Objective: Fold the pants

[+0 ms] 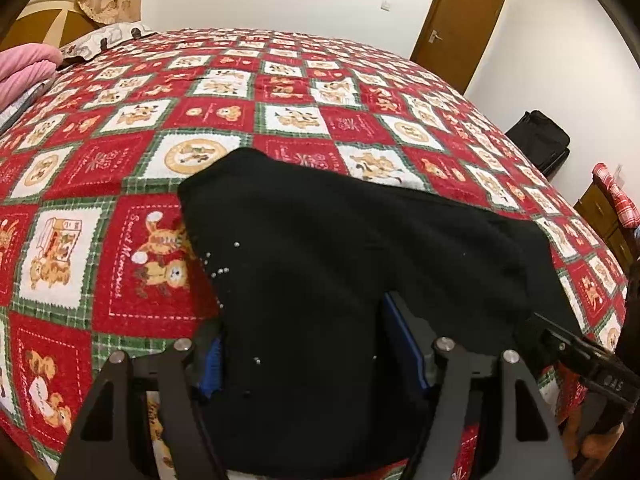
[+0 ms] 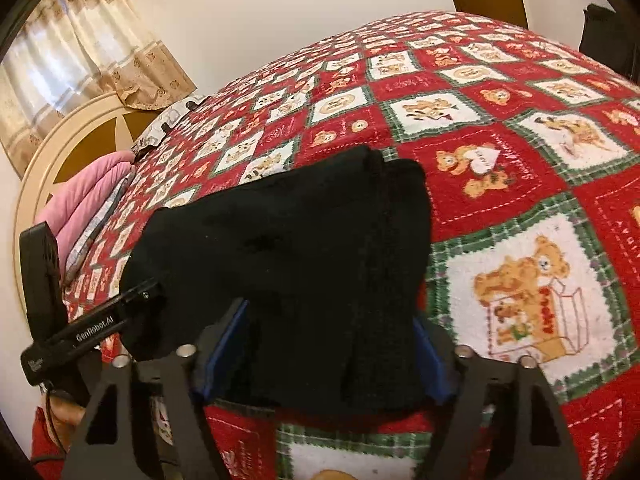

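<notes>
Black pants (image 1: 352,248), folded into a thick bundle, lying near the front edge of a bed under a red, white and green teddy-bear quilt (image 1: 132,184). Left gripper (image 1: 316,344) spread wide, blue-padded fingers (image 1: 212,364) on either side of the near end of the pants, fabric filling the gap between them; whether pressing or merely straddling, impossible to tell. Right gripper (image 2: 332,344) likewise wide apart, blue pads (image 2: 224,344) flanking the near end of the same bundle, cloth bunched between them; actual grip uncertain. Each gripper visible at the edge of the other's view, just beside the pants. Tiny white specks (image 1: 220,270) dotted along the left side of the fabric. Pink bedding (image 2: 92,196) at the head of the bed, well apart from the pants. Brown door (image 1: 456,24) on the far wall, beige curtain (image 2: 80,48) by the headboard.
</notes>
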The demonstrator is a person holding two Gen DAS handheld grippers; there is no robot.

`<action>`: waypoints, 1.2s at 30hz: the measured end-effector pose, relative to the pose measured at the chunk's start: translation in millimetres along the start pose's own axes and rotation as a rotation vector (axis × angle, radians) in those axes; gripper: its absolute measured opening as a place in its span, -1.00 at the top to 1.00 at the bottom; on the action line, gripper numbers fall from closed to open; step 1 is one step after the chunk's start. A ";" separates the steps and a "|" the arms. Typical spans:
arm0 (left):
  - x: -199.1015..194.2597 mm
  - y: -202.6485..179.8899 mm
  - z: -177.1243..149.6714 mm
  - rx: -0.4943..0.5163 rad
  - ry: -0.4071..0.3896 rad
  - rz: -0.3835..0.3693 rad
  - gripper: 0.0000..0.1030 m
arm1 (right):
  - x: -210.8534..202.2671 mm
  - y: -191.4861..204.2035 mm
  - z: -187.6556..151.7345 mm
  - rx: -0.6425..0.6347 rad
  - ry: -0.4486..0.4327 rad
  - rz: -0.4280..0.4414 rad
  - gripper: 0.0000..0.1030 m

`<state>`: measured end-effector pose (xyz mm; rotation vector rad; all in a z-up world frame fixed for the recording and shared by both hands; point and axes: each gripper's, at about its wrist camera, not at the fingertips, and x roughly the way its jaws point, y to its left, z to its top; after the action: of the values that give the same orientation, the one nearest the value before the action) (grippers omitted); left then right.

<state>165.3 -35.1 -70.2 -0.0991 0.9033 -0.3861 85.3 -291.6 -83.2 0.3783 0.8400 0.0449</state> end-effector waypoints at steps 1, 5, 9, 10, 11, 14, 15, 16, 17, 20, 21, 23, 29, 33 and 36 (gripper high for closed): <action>-0.2 -0.7 -0.5 0.003 -0.003 0.001 -0.33 | -0.7 -2.2 -0.1 0.001 -0.001 -0.013 -0.11; -3.2 -5.5 -2.9 0.023 -0.015 0.011 -0.15 | -3.2 -4.1 -0.4 -0.025 -0.003 -0.010 0.04; -8.2 -6.3 -2.9 0.028 -0.029 0.014 0.05 | -10.1 3.9 -1.0 -0.048 -0.027 -0.012 0.27; -9.7 -6.3 -2.6 0.032 -0.032 0.016 0.09 | -11.4 6.3 -1.0 -0.054 -0.030 -0.016 0.29; -12.8 -6.7 -2.6 0.038 -0.039 0.022 0.17 | -12.0 8.6 -0.9 -0.062 -0.031 -0.021 0.30; -21.7 -11.1 -3.0 0.073 -0.069 0.048 0.28 | -17.2 16.1 -1.0 -0.090 -0.047 -0.037 0.32; -23.3 -12.1 -3.3 0.083 -0.075 0.053 0.30 | -19.6 19.2 -1.3 -0.099 -0.055 -0.040 0.32; -24.7 -12.2 -3.9 0.089 -0.079 0.057 0.31 | -22.6 22.4 -1.6 -0.112 -0.064 -0.044 0.32; -25.8 -11.2 -4.1 0.085 -0.081 0.055 0.33 | -25.6 25.5 -1.9 -0.124 -0.072 -0.047 0.33; -26.6 -6.5 -4.6 0.071 -0.081 0.043 0.33 | -32.6 35.1 -1.5 -0.167 -0.093 -0.061 0.33; -25.6 -5.3 -4.7 0.071 -0.079 0.040 0.33 | -33.0 36.3 -1.8 -0.174 -0.094 -0.065 0.33; -23.1 -3.5 -5.1 0.071 -0.074 0.037 0.33 | -30.3 35.1 -3.3 -0.171 -0.087 -0.076 0.33; -20.8 -9.0 -6.2 0.100 -0.085 0.057 0.33 | -17.0 23.7 -8.2 -0.117 -0.050 -0.085 0.32; -20.5 -9.1 -4.5 0.093 -0.080 0.059 0.34 | -15.6 24.6 -9.7 -0.130 -0.048 -0.099 0.32; -24.0 -7.6 -3.0 0.085 -0.084 0.053 0.41 | -20.5 28.4 -8.1 -0.139 -0.058 -0.097 0.33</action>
<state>147.5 -33.1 -52.4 -0.0136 0.8038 -0.3677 68.7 -266.4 -63.6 0.2068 0.7920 0.0028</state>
